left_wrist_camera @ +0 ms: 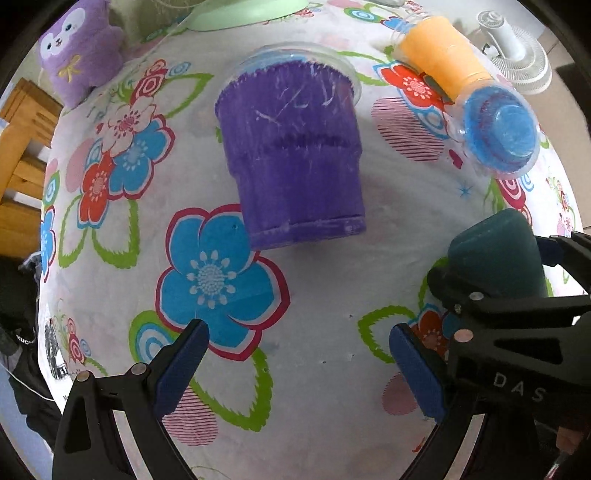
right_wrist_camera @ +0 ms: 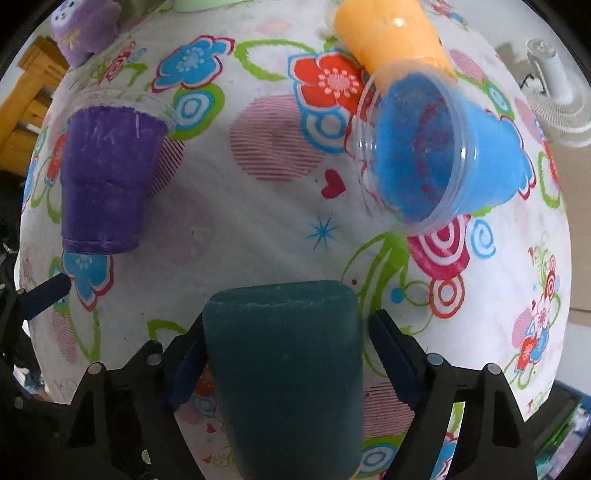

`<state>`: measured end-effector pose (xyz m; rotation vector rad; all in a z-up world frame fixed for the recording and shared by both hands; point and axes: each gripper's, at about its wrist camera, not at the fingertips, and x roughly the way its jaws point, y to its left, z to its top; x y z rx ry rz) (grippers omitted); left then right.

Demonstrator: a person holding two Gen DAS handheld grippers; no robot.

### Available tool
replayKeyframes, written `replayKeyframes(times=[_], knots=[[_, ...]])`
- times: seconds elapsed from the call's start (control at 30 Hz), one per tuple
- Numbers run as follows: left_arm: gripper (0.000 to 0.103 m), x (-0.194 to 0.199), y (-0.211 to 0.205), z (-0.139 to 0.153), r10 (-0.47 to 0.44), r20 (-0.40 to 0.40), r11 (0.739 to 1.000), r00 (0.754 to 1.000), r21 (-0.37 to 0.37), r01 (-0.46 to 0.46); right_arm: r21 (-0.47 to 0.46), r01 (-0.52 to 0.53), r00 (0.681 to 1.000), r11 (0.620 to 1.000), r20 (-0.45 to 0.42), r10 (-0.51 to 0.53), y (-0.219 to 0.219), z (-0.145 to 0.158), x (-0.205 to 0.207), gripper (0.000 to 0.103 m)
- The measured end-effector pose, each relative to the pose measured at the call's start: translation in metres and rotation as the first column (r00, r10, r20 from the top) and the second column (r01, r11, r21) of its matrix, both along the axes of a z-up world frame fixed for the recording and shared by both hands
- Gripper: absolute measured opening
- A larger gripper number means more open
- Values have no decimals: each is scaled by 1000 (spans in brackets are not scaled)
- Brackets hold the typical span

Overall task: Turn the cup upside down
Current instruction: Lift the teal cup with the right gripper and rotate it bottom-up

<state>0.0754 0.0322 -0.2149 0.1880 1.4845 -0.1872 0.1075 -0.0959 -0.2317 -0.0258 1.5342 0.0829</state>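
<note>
A purple cup [left_wrist_camera: 295, 155] stands upside down on the flowered tablecloth, straight ahead of my left gripper [left_wrist_camera: 295, 369], which is open and empty, short of the cup. It shows at the left in the right wrist view [right_wrist_camera: 107, 177]. My right gripper [right_wrist_camera: 284, 354] is shut on a dark teal cup [right_wrist_camera: 284, 369], its flat base end pointing forward; the same cup shows at the right in the left wrist view [left_wrist_camera: 495, 254]. A blue cup [right_wrist_camera: 443, 155] lies on its side, mouth toward me. An orange cup [right_wrist_camera: 391, 33] lies beyond it.
A purple plush toy [left_wrist_camera: 81, 48] sits at the table's far left. A pale green dish [left_wrist_camera: 243, 14] lies at the far edge. A white fan [left_wrist_camera: 517, 55] stands on the floor beyond the table at right. A wooden chair [left_wrist_camera: 22, 155] is at left.
</note>
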Motion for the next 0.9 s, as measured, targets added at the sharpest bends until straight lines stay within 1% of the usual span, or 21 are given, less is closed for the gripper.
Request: replayKeyframes(times=[0.07,0.1,0.13,0.23,0.37,0.53,0.67,0.77,0.9], knots=[[99,-1,0,-5,-1,-10,1000,1000,6,2,-18,-12,1000,1000,8,12,4,-1,-2,83],[99,0,0,-6,1,-12,1000,1000,8,-1,-28,-21,1000,999,17,21,6,-1,-2,78],[99,0,0,-6,4,-12,1000,1000,6,-4,-25,-30,999,999,37,31,9,2,-4,70],[99,4,8,-10,6,-15,1000,1000,3,-6,-26,-43,998,999,51,44,16,3,-8,70],[99,0,17,-2,14,-1,1000,1000,-11,-14,-19,-43,997,999,68,44,24,10,-14,69],[99,-9,24,19,23,32,999,999,-26,-22,-14,-52,989,999,134,54,35,46,-28,69],[99,-18,29,46,29,81,999,996,-45,-25,-12,-52,977,999,205,53,42,78,-43,69],[99,-25,38,66,29,132,999,991,-39,-24,-2,-40,960,999,277,39,42,102,-54,69],[99,-33,36,93,36,185,999,982,-44,-28,9,-39,931,999,364,33,35,130,-62,69]])
